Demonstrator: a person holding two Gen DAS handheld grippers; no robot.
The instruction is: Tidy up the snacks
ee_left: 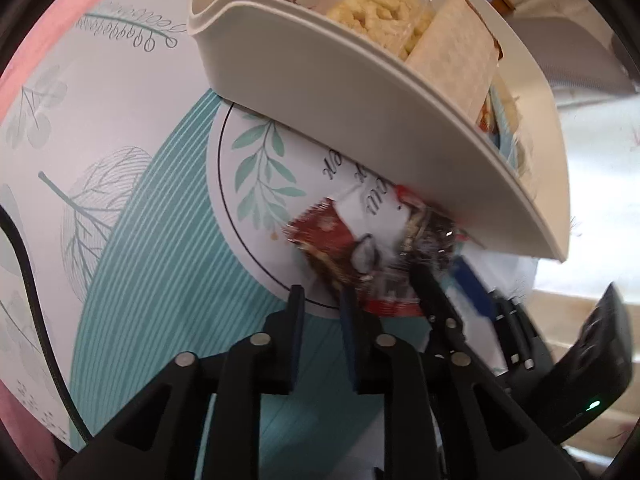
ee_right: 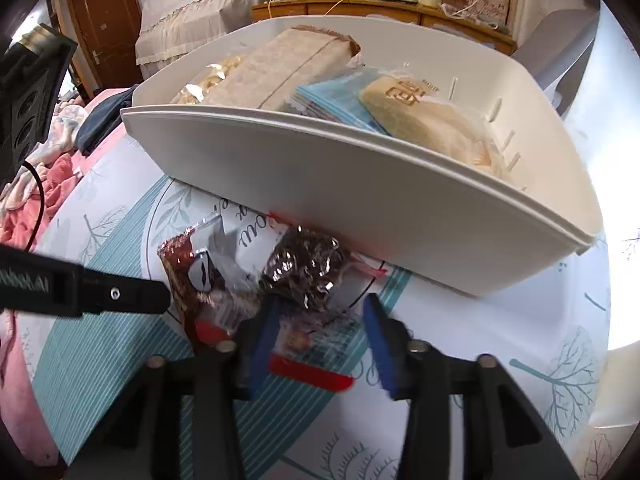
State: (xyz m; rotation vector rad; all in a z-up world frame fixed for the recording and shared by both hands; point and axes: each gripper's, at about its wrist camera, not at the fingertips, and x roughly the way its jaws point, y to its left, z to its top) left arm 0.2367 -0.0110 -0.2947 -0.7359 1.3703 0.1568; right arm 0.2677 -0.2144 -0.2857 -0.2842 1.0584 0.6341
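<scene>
A white bin [ee_left: 360,128] [ee_right: 360,200] stands on the leaf-print cloth, holding a yellow puffed snack [ee_left: 380,8], a beige packet [ee_right: 280,68] and a blue packet [ee_right: 332,100]. In front of it lie a red-and-white packet [ee_left: 340,236] [ee_right: 200,276] and a dark crinkled packet [ee_right: 304,268] with a red end strip. My left gripper [ee_left: 322,296] stands narrowly open just left of the red-and-white packet, with only cloth showing between its pads. My right gripper [ee_right: 320,316] is open around the dark packet's near end. Its left pad [ee_right: 264,328] touches the film, while the right pad stands slightly apart.
The bin's front wall rises right behind the packets. Pink bedding [ee_right: 24,216] and a black cable [ee_left: 24,264] lie to the left. A wooden dresser [ee_right: 380,8] and a door [ee_right: 104,28] stand far behind. Bare cloth [ee_right: 500,340] lies at the right.
</scene>
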